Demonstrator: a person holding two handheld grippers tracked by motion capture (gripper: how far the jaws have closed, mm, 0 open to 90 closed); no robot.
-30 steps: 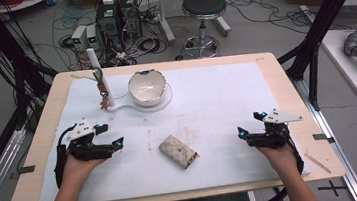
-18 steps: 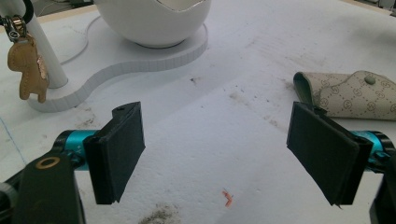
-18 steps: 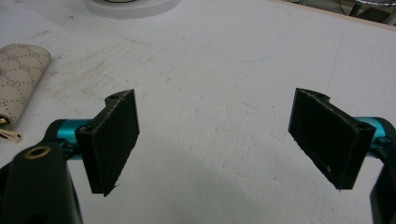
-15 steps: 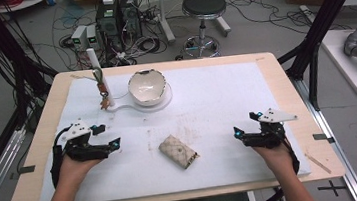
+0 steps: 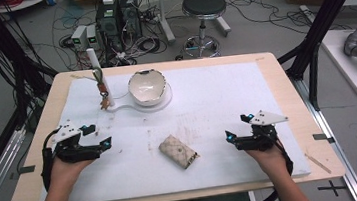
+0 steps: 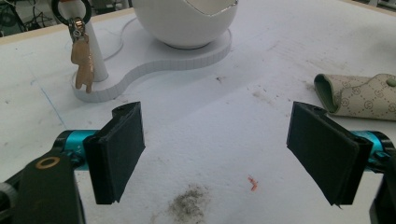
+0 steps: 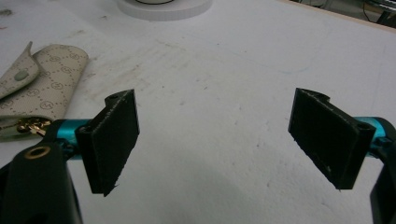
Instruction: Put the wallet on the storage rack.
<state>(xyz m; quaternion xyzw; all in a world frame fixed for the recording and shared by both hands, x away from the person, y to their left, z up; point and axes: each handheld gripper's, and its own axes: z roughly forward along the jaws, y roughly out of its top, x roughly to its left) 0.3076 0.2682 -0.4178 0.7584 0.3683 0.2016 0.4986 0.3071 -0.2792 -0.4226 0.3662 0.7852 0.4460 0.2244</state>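
Roughly midway btwn both grippers — left [image 5: 104,144], right [image 5: 230,136], both wide — lies pouch [image 5: 178,152].

"How many tools?"
"Two: a left tool [image 5: 104,143] and a right tool [image 5: 230,137], one on each side of the pouch [image 5: 178,151]."
"How many pouches?"
"One. Behind the pouch are one white bowl [image 5: 147,86], one white stand [image 5: 100,78] and one key charm [image 5: 101,91]."

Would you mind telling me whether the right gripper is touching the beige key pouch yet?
Apart. In the high view, bare white mat lies between the right gripper and the key pouch; its jaws stand wide open, nothing between them.
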